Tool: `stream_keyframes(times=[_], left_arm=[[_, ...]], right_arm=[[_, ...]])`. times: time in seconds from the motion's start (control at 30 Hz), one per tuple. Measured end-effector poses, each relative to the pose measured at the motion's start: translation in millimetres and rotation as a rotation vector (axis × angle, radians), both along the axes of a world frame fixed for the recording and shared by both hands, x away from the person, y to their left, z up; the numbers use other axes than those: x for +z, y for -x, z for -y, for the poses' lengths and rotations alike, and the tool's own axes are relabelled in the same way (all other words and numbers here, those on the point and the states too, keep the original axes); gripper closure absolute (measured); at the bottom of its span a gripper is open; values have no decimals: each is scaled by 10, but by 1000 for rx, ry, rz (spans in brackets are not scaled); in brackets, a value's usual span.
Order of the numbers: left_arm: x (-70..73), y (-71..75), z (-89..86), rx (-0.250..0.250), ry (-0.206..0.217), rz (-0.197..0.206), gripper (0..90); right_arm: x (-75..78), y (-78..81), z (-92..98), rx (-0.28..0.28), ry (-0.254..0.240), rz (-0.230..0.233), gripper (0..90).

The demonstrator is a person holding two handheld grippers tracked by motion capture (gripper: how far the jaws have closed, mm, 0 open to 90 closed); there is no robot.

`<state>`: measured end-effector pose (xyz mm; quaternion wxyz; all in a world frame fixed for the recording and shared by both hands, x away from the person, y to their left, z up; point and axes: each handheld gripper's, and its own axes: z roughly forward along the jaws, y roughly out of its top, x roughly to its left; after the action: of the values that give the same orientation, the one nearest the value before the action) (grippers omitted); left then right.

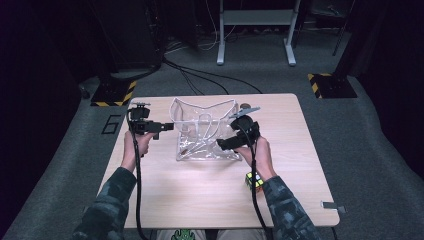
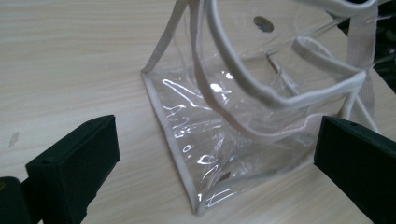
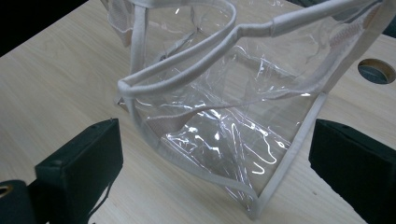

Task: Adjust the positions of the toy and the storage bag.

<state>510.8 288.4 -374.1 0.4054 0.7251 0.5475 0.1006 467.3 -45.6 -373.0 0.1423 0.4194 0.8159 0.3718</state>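
A clear plastic bag with white trim and white handles (image 1: 202, 131) stands open in the middle of the wooden table (image 1: 165, 195). My left gripper (image 1: 167, 127) is at the bag's left side, open, with the bag's near corner (image 2: 198, 205) between its jaws but untouched. My right gripper (image 1: 222, 144) is at the bag's right front corner, open, jaws either side of the corner edge (image 3: 280, 172). A Rubik's cube (image 1: 254, 182) lies on the table under my right forearm, partly hidden.
A round cable hole (image 3: 376, 71) is in the tabletop behind the bag. A small grey strip (image 1: 332, 205) lies at the table's front right corner. Cables (image 1: 200, 75) and desk legs (image 1: 290, 45) are on the floor beyond.
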Motion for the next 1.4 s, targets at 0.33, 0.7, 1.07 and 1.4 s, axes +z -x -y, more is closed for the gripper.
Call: stream_keyframes(times=[0.33,0.7,1.07,1.4], left_arm=[[148,-163,176,3,-4,6,2],[36,-340,290,41,-35,-43,39],[-186,-414,393,34,-32,-103,227],[-308,-374,493,37,-105,-120,528]], right_arm=[[35,-202,-139,-11,-21,-18,48],[29,-388,-277,-44,-25,-25,96],[-148,-543,-320,-90,12,-98,209],[-293,-535,-338,-89,44,-130,478]])
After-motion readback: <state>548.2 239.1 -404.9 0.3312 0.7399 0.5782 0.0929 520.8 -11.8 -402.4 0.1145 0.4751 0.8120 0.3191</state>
